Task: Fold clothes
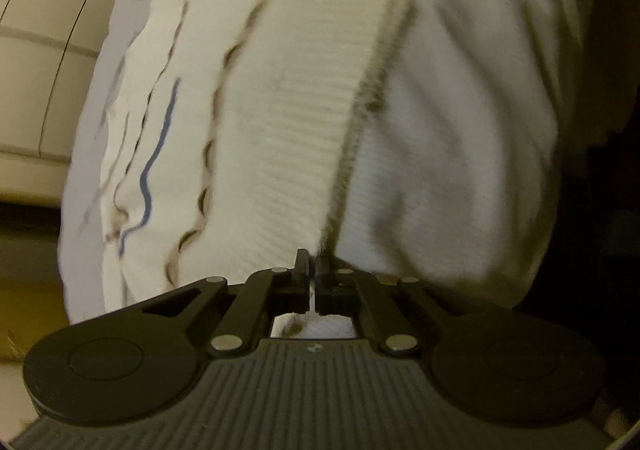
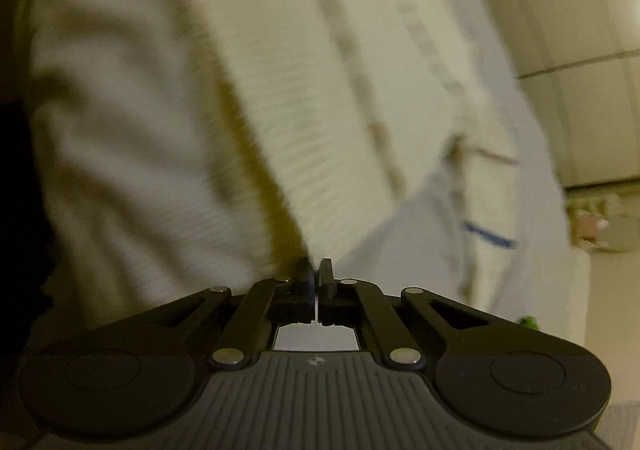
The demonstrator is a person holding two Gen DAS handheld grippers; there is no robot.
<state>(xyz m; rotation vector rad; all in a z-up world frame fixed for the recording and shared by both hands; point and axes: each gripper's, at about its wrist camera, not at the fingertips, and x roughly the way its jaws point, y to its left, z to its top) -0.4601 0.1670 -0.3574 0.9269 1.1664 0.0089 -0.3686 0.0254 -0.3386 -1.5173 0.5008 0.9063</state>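
One white knitted garment (image 1: 304, 122) fills most of both wrist views, with ribbed bands and brownish edging running along its seams. In the left wrist view, one thin blue wavy line and several brown scalloped lines cross the fabric at the left side. The garment lies over a pale lavender sheet (image 1: 86, 154) that shows along its left border.

The left gripper (image 1: 313, 264) has its two fingers pressed together on a thin edge of the garment, right where a brown-trimmed seam comes down to the tips; a sliver of white cloth shows between them.

The right gripper (image 2: 316, 270) has its two fingers drawn narrow against a corner of the same garment (image 2: 224, 122), with only a hairline gap; the picture is blurred, so the cloth between the tips is hard to make out. The sheet (image 2: 404, 234) shows just beyond the tips.
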